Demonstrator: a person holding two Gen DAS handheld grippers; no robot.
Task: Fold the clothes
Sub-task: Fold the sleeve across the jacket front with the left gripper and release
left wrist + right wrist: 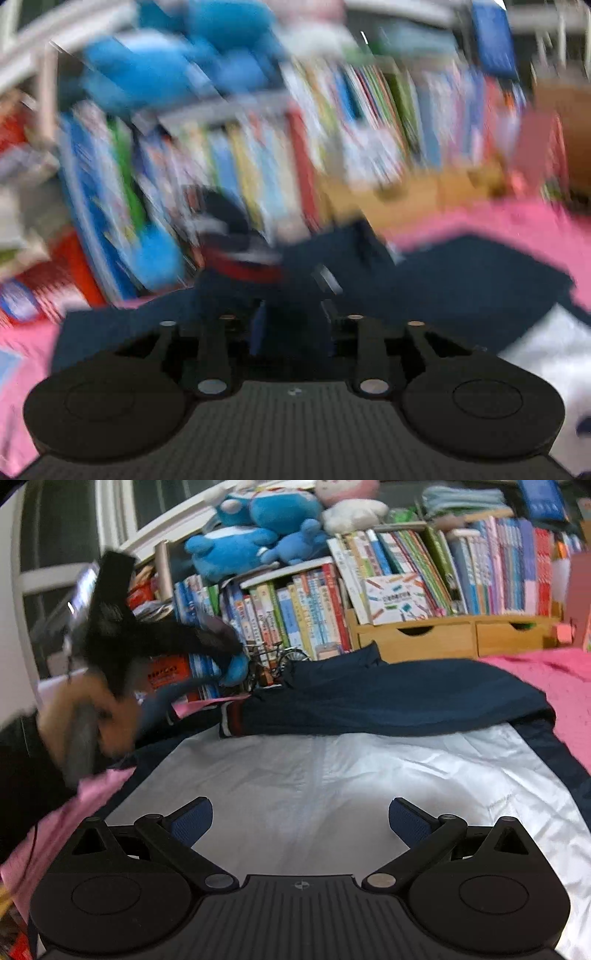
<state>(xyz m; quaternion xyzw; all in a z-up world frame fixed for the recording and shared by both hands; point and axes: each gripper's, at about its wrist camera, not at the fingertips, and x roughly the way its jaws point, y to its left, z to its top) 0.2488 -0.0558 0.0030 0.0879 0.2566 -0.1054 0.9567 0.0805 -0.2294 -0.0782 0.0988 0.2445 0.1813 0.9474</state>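
A navy jacket (399, 698) with a silver-white lining (332, 775) lies spread on a pink bed cover (554, 672). One sleeve with a red and white striped cuff (231, 720) is folded across it. My right gripper (301, 821) is open and empty, low over the lining. My left gripper (291, 325) is shut on navy jacket fabric (295, 280) and holds it lifted; this view is heavily blurred. In the right wrist view the left gripper (225, 646) shows blurred at the left, with a sleeve (162, 709) hanging from it.
A shelf of books (406, 583) with blue plush toys (258, 528) on top runs behind the bed. Wooden drawers (443, 635) and a small model bicycle (273, 664) stand at the bed's far edge. A window (55, 554) is at the left.
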